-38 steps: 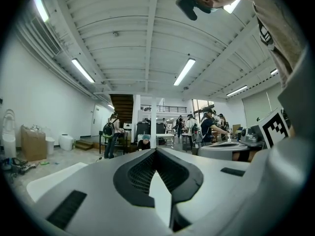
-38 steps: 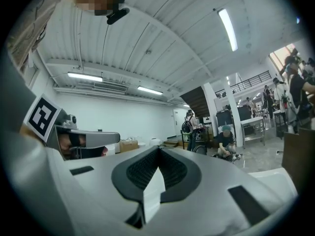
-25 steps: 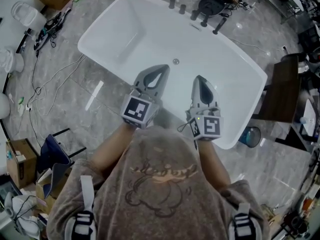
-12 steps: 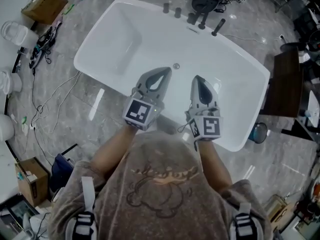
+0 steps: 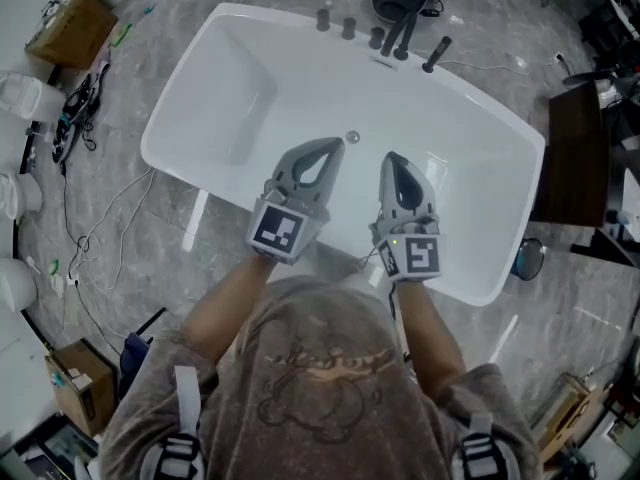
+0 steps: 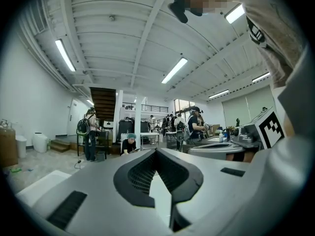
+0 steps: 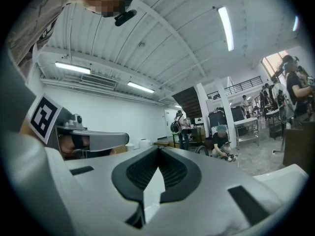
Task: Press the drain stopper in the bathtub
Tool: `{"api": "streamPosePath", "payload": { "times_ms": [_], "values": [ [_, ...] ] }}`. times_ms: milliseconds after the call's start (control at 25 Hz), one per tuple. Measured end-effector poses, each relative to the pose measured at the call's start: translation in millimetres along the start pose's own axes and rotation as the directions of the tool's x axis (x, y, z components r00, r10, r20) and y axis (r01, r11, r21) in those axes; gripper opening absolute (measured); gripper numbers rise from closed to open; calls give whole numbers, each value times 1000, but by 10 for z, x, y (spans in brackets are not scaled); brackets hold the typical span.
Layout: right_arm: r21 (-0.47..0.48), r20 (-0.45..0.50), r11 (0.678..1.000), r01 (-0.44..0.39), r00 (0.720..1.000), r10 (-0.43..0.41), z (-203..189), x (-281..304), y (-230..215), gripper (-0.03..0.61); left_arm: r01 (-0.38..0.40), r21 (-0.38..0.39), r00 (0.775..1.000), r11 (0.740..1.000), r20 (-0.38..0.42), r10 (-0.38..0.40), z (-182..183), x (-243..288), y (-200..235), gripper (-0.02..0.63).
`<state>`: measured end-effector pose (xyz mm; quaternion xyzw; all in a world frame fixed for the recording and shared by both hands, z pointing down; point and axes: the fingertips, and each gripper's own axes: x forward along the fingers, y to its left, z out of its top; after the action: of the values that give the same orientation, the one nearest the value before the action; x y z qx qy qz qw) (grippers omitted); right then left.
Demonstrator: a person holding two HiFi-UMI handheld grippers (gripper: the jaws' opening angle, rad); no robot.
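Note:
The white bathtub (image 5: pixel 240 88) fills the upper middle of the head view. Its small round metal drain stopper (image 5: pixel 352 137) sits on the tub floor near the centre. My left gripper (image 5: pixel 331 145) is held over the tub's near side, its tip just left of and below the stopper in the picture. The right gripper (image 5: pixel 392 159) hangs beside it, to the stopper's right. Both are shut with nothing between the jaws. The left gripper (image 6: pixel 156 151) and right gripper (image 7: pixel 158 150) views look out level across the room, and neither shows the stopper.
Dark faucet fittings (image 5: pixel 400 38) stand along the tub's far rim. Cables (image 5: pixel 90 238) trail over the grey marble floor at left, near cardboard boxes (image 5: pixel 70 23). A dark wooden cabinet (image 5: pixel 575 158) stands right of the tub. Several people (image 6: pixel 90 136) are far across the room.
The head view has shifted, so the tub sits slightly lower and more centred. Both grippers keep about the same pose, shut, and the stopper now lies closer to their tips.

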<state>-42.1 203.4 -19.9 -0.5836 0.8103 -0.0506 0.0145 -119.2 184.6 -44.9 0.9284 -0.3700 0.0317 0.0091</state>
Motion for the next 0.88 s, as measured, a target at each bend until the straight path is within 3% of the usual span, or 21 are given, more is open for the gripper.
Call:
{"api": "streamPosePath", "payload": {
  "times_ms": [880],
  "values": [
    [-19, 19, 999, 28, 999, -28, -913, 764, -276, -2, 67, -5, 997, 998, -22, -67, -1014, 634, 563, -2]
  ]
}}
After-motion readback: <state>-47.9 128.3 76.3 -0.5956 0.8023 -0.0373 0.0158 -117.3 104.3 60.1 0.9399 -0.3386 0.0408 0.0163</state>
